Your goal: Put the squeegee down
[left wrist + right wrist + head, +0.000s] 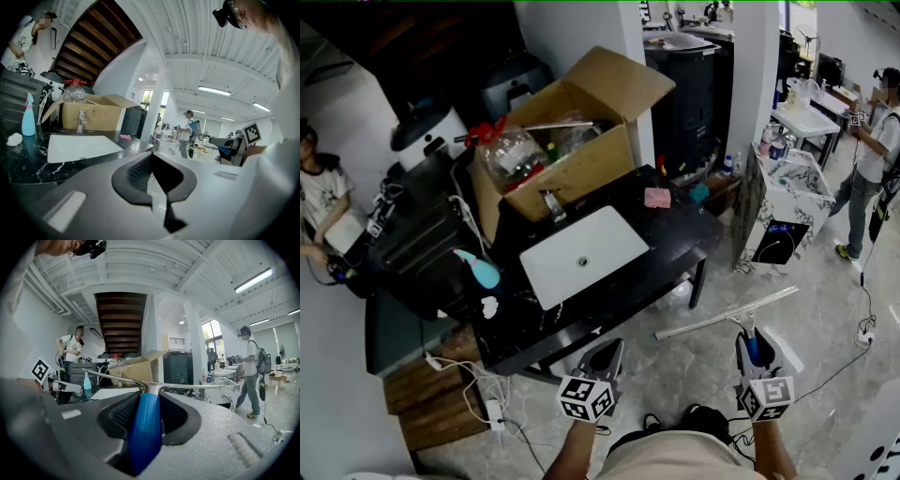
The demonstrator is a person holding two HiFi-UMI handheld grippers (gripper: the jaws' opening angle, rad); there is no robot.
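The squeegee (727, 314) is a long metal blade with a blue handle (145, 427). My right gripper (753, 339) is shut on that handle and holds it above the tiled floor, with the blade lying crosswise in front of the jaws (154, 386). It hangs to the right of the black counter (675, 246), apart from it. My left gripper (603, 354) is near the counter's front edge; its jaws stand slightly apart with nothing between them (152, 180).
A white sink (581, 255) is set in the counter, with a teal bottle (478, 269), a pink sponge (657, 197) and a cardboard box (572, 141) around it. A marble-patterned cabinet (787, 202) stands at the right. One person (872, 159) stands beyond it; another sits at far left (314, 197). Cables lie on the floor (478, 398).
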